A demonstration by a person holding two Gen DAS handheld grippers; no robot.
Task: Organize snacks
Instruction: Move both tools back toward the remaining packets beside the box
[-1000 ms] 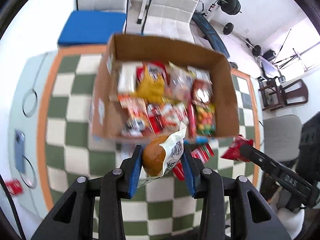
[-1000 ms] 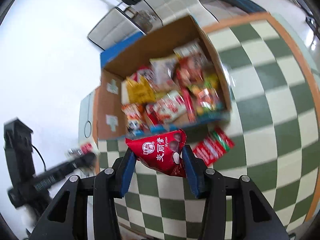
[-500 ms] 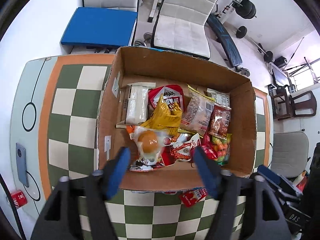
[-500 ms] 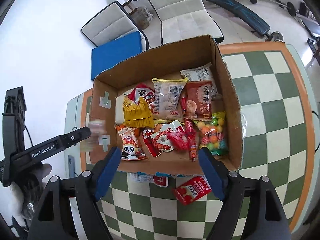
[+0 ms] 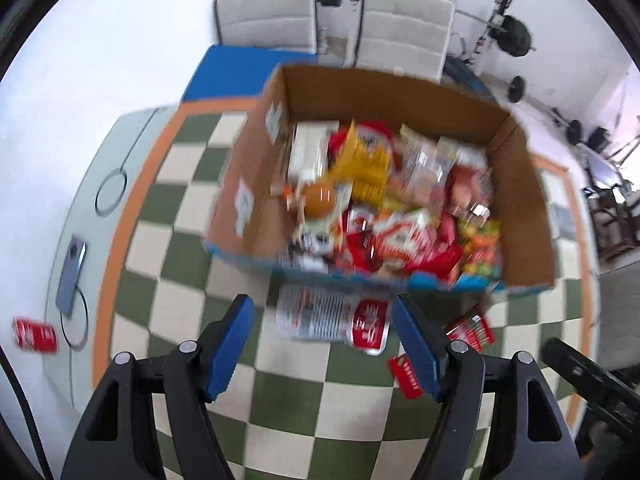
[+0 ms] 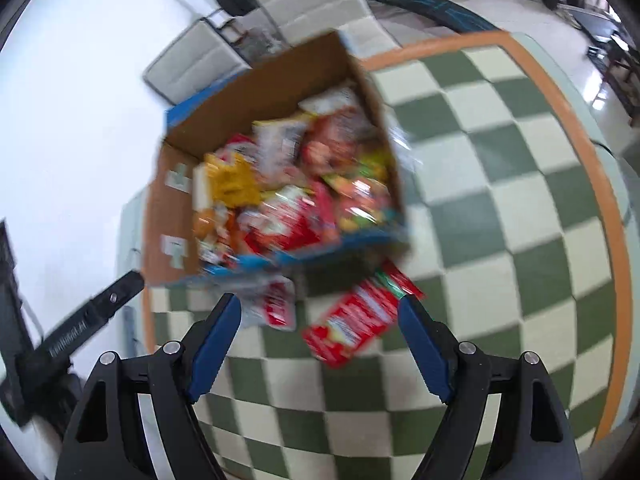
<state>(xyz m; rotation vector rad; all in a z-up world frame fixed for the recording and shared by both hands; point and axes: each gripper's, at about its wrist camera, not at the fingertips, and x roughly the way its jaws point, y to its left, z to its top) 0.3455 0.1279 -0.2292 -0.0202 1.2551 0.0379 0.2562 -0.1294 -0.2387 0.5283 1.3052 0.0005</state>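
Both grippers hang spread and empty: left gripper (image 5: 322,346) over the silver-red packet (image 5: 332,316), right gripper (image 6: 320,334) over the red packet (image 6: 356,322) lying slantwise.

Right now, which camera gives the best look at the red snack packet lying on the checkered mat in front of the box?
The right wrist view: the red snack packet lies whole ahead of the open fingers. In the left wrist view it is small, off right, partly behind a finger.
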